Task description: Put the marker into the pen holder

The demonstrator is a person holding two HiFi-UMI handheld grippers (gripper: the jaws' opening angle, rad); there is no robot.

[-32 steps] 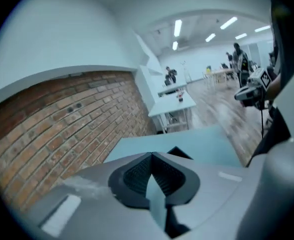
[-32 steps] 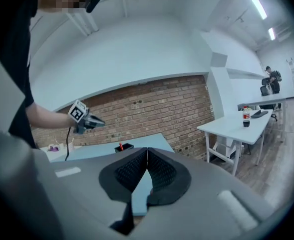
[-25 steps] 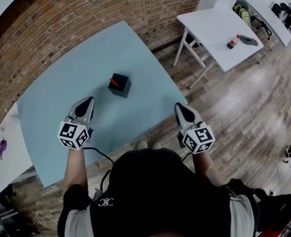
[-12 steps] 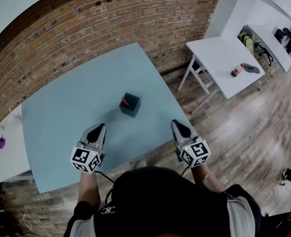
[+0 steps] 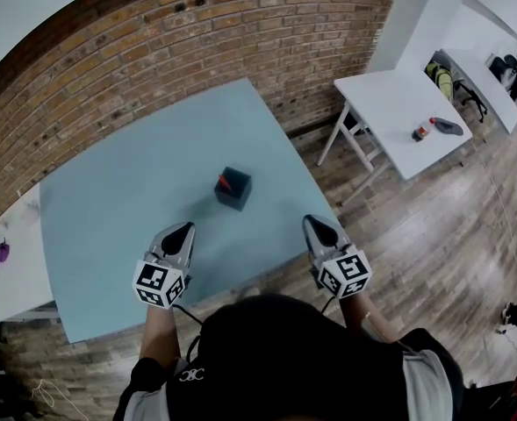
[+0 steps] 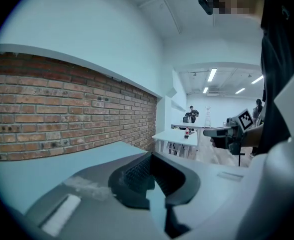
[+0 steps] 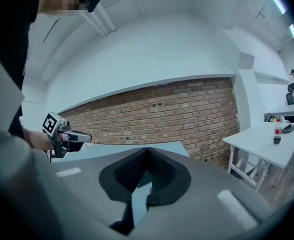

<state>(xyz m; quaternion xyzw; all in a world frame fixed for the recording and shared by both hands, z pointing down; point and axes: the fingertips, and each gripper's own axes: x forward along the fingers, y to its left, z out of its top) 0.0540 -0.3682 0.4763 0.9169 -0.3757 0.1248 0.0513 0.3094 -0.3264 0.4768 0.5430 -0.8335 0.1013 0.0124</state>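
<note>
Right now I see the red marker standing inside the dark pen holder, near the middle of the blue desk. My left hand-held gripper and right hand-held gripper hover by the near edge, both clenched on nothing.

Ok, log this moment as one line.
marker: in pen holder | left claw: shut, empty | right claw: shut, empty | both: at table near side, clear of pen holder
</note>
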